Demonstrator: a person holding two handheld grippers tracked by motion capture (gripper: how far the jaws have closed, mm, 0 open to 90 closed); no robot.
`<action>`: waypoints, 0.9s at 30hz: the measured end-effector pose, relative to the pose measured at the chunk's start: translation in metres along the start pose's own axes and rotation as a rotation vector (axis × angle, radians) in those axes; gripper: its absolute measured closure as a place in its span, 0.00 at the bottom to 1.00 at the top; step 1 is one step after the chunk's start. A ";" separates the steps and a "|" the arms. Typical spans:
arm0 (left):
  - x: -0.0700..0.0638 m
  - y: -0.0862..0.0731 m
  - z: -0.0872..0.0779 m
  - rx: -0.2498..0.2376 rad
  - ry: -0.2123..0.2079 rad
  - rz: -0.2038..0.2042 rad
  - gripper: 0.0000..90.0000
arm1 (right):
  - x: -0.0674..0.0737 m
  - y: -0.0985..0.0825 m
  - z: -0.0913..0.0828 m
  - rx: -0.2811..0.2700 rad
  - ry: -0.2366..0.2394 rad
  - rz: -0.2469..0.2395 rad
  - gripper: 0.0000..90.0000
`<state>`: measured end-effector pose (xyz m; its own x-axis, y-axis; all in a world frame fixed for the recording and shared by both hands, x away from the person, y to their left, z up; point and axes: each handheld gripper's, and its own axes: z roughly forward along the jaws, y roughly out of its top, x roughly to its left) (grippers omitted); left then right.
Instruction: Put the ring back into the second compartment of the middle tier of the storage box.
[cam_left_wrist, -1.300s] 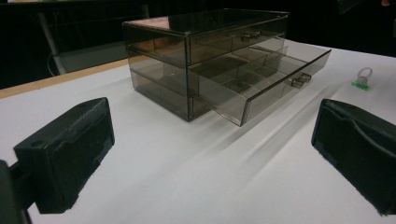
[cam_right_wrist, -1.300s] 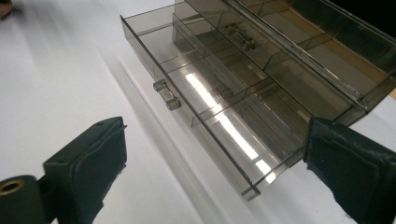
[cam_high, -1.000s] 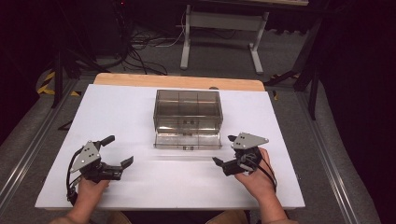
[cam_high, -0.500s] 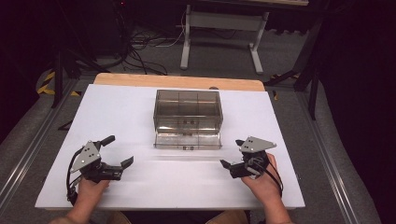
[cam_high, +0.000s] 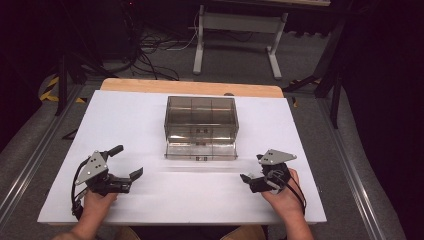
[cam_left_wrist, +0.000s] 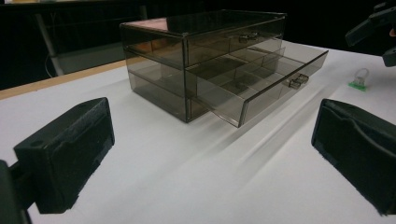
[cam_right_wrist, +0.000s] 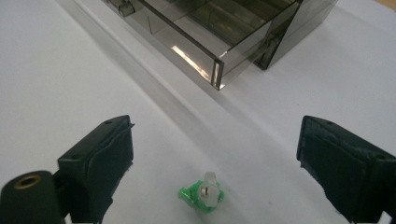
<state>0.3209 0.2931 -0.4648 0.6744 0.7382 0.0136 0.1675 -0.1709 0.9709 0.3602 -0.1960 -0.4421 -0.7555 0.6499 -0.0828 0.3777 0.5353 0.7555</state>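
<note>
A smoky clear drawer box (cam_high: 200, 114) stands mid-table, its lower drawer (cam_high: 201, 150) pulled out toward me; the drawer (cam_left_wrist: 261, 79) looks empty. A small green and white clip (cam_right_wrist: 203, 193) lies on the white table, low between the wide-apart jaws of my right gripper (cam_right_wrist: 217, 154), untouched by either pad. From the left gripper view the clip (cam_left_wrist: 358, 80) sits right of the drawer front. My right gripper (cam_high: 253, 169) hovers open near the drawer's right corner. My left gripper (cam_high: 126, 161) rests open at the left, nothing between its jaws (cam_left_wrist: 215, 163).
The white table (cam_high: 150, 115) has bare room on both sides of the box and in front of it. A wooden edge (cam_high: 190, 88) runs along its far side. Beyond stand a metal frame (cam_high: 235, 30) and floor cables.
My right gripper has shifted a little right and toward the near edge, sinking closer to the table. The left gripper and the drawer box have stayed put.
</note>
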 end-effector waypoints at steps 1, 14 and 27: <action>0.000 0.000 0.000 -0.002 -0.001 0.000 0.00 | 0.000 -0.001 0.001 0.008 -0.001 0.001 0.13; 0.000 0.000 0.000 0.000 0.000 -0.001 0.00 | -0.001 -0.006 0.003 0.068 -0.007 0.007 0.25; 0.000 0.000 0.000 0.000 0.000 0.003 0.00 | -0.001 -0.007 0.007 0.153 0.019 0.006 0.55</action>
<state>0.3210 0.2932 -0.4648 0.6749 0.7377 0.0162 0.1660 -0.1731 0.9708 0.3619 -0.1963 -0.4513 -0.7626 0.6435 -0.0654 0.4581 0.6087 0.6478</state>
